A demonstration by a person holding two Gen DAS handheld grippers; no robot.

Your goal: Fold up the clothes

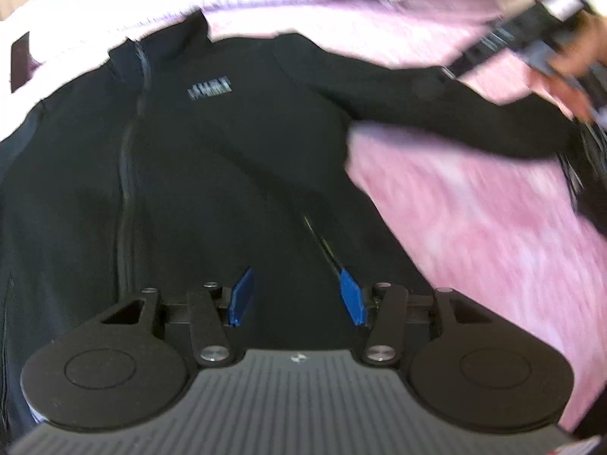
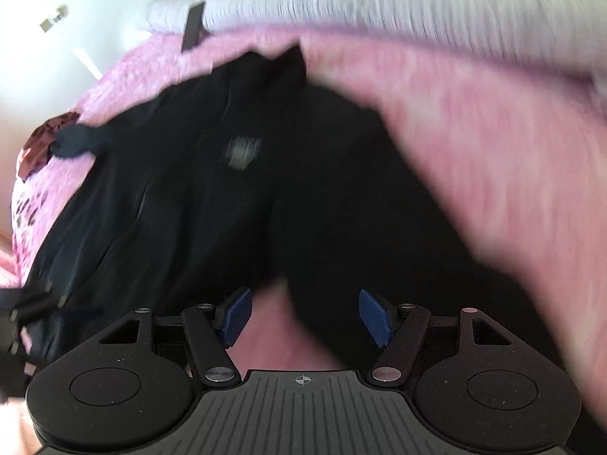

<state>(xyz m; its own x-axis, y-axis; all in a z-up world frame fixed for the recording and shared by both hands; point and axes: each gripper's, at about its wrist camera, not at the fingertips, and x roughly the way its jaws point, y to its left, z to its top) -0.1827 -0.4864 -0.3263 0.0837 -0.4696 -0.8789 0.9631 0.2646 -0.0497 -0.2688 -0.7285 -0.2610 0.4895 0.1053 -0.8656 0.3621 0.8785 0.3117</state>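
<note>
There is one black jacket (image 1: 235,144) and two grippers. The jacket lies front side up on a pink blanket (image 1: 474,227), with the zipper (image 1: 127,159) closed, a small grey logo (image 1: 209,88) on the chest and one sleeve (image 1: 455,121) stretched out to the side. The left gripper (image 1: 297,295) hovers over the hem with its blue fingers (image 1: 241,297) spread apart, holding nothing. The right gripper (image 2: 305,316) is over the sleeve, fingers also released. White bedding (image 2: 379,11) lies behind.
</note>
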